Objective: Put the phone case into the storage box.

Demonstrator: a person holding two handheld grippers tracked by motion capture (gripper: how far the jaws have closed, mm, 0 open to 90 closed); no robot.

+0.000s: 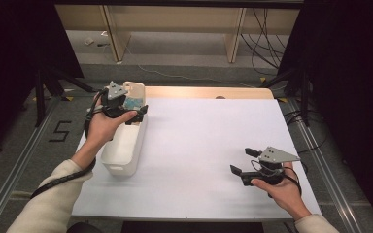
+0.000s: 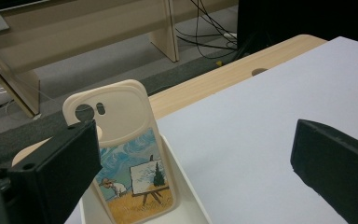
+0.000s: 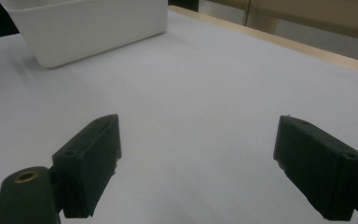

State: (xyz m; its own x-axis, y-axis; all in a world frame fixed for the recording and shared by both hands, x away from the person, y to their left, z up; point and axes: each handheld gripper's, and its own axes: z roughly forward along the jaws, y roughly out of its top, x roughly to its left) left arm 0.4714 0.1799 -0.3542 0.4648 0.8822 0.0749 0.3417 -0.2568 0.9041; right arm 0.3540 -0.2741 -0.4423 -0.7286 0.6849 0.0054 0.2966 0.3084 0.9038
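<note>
A cream phone case (image 2: 121,140) with a painted picture of an easel stands upright at the far end of a white bin (image 1: 124,145); the phone case (image 1: 134,97) leans against the bin's end wall. My left gripper (image 1: 128,112) hovers over that end of the bin, open, its jaws wide apart with the case just beyond the left jaw and free of both. My right gripper (image 1: 242,162) rests low at the table's front right, open, with bare white surface between its jaws. The white bin (image 3: 84,28) lies far ahead of the right gripper (image 3: 198,168).
A white sheet (image 1: 209,145) covers most of the wooden table (image 1: 209,92). Beyond the table's far edge are wooden furniture legs (image 1: 235,41) and cables (image 1: 267,43) on the floor. A black tripod (image 1: 46,82) stands off the left side.
</note>
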